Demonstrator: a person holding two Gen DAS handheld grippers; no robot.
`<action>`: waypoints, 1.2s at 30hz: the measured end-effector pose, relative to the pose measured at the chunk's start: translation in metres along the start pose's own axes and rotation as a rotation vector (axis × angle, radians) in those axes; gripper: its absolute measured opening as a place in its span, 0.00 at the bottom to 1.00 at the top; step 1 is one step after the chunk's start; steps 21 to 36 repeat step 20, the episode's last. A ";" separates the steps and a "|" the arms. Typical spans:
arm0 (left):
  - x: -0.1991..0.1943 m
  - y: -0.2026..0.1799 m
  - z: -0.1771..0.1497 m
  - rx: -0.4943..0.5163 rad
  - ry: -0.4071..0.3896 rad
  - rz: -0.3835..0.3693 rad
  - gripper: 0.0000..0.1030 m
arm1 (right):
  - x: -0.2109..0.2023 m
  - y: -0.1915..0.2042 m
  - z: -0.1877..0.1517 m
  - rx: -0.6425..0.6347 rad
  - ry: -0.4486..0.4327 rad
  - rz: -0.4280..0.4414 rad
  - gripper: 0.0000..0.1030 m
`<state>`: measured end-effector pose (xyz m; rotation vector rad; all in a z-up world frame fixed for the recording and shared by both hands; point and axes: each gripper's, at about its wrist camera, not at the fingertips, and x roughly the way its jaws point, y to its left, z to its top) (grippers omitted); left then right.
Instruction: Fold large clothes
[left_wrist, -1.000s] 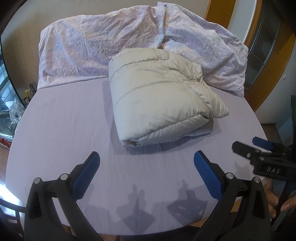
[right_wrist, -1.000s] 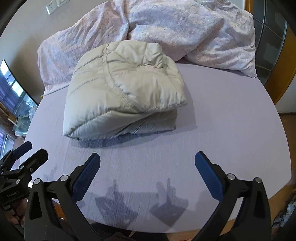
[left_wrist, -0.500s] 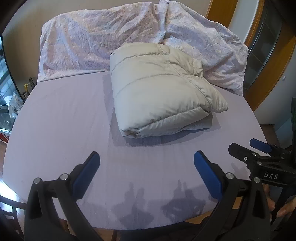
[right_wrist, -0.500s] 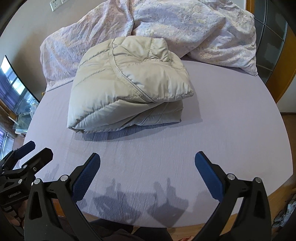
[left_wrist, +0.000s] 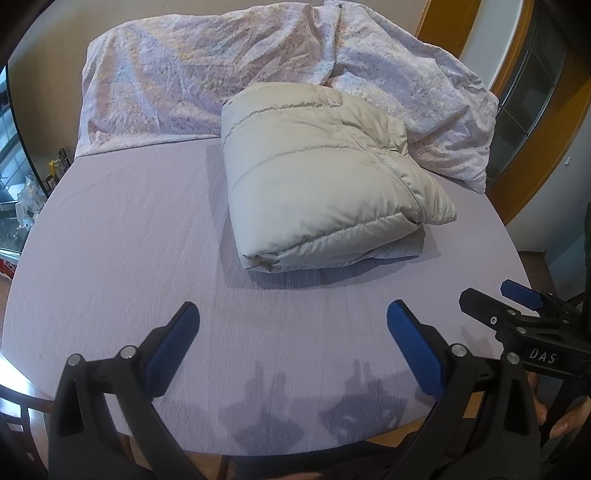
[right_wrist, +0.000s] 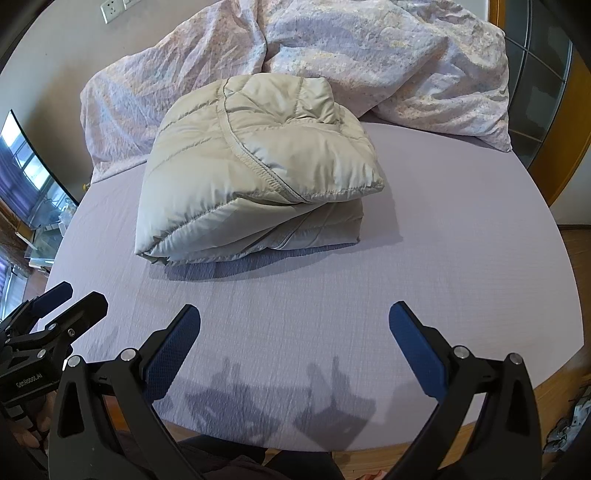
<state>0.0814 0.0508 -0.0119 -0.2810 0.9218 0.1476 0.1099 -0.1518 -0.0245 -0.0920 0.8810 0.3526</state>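
Both claws hang empty with jaws spread wide, my left claw (left_wrist: 291, 343) and my right claw (right_wrist: 293, 343) hovering side by side over the near edge of the tabletop (left_wrist: 118, 221), well apart from the garment. I judge they sit back here because the folding looks finished and nothing needs holding. My beige puffer jacket (left_wrist: 317, 170) lies in the middle of the lavender-covered tabletop as a thick, squarish bundle, quilted seams running across it, layers stacked at the near edge. Its far side touches the crumpled floral bedding (left_wrist: 192, 77) heaped behind.
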 end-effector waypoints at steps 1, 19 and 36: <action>0.000 0.000 0.000 0.001 0.001 0.001 0.98 | 0.000 0.000 0.000 0.000 0.000 0.000 0.99; 0.002 0.001 0.001 0.002 0.008 0.012 0.98 | 0.003 0.001 0.000 0.007 0.012 0.008 0.99; 0.002 0.001 0.001 0.003 0.008 0.011 0.98 | 0.003 0.001 0.000 0.008 0.013 0.007 0.99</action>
